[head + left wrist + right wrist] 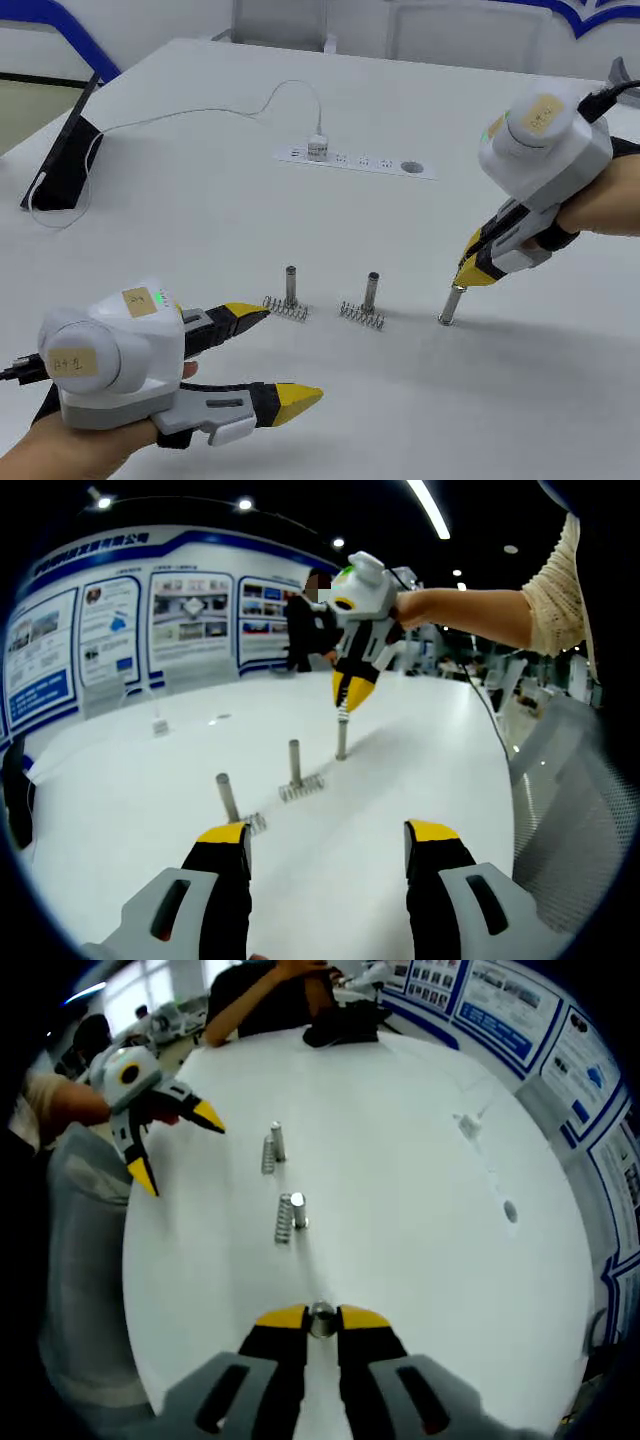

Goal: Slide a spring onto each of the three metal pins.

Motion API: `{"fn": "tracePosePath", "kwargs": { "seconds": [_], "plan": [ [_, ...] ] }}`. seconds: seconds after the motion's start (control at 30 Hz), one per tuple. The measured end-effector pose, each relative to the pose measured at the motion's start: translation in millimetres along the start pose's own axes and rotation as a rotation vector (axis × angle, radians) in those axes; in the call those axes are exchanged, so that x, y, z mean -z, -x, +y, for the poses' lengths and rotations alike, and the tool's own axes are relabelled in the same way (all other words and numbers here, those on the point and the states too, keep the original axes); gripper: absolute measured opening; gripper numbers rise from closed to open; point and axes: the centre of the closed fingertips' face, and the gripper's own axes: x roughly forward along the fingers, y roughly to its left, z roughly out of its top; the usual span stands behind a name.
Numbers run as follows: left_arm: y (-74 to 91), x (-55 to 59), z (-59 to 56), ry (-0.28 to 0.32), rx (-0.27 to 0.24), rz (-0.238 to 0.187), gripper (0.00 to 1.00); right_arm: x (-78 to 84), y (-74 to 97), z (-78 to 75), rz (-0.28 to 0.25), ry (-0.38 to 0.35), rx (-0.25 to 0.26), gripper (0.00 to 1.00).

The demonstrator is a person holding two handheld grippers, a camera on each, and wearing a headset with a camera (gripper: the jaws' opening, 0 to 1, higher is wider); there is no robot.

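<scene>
The right gripper (pixel 468 274) is reaching down to the right pin (pixel 450 306), which is standing on the white tabletop (pixel 200 220). Its fingers are pinching close together on a little spring (pixel 344 711). That spring is sitting right at the top of the pin, as the left gripper view is showing. In the right gripper view the yellow fingertips (pixel 285 1318) are hugging a round bit of shiny metal from both sides. The middle pin (pixel 371 291) and the left pin (pixel 291 283) are standing up straight in a row with the right pin. A middle spring (pixel 362 316) is lying flat just beside the foot of the middle pin. A left spring (pixel 286 308) is lying flat just beside the foot of the left pin. The left gripper (pixel 283 357) is hanging low near the left pin, pointing at the row. Its fingers are spread wide and are holding nothing. Farther back a power strip (pixel 355 160) is lying on the tabletop with a white cable (pixel 180 115) plugged into it.
</scene>
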Motion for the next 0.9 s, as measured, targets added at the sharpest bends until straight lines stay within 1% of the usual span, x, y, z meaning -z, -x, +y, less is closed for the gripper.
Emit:
{"fn": "tracePosePath", "kwargs": {
  "seconds": [0.37, 0.63, 0.9],
  "plan": [
    [0.7, 0.8, -0.3, 0.004, 0.001, 0.000, 0.62, 8.1, -21.2, 1.6, 0.038, -0.023, -0.022, 0.12],
    [1.3, 1.6, 0.0, 0.004, 0.000, 0.005, 0.62, 12.7, -32.5, 2.7, 0.045, -0.050, -0.033, 0.12],
    [0.5, 1.4, -1.1, 0.004, 0.002, 0.009, 0.62, 15.2, -41.6, 4.5, 0.056, -0.057, -0.035, 0.12]
  ]
}}
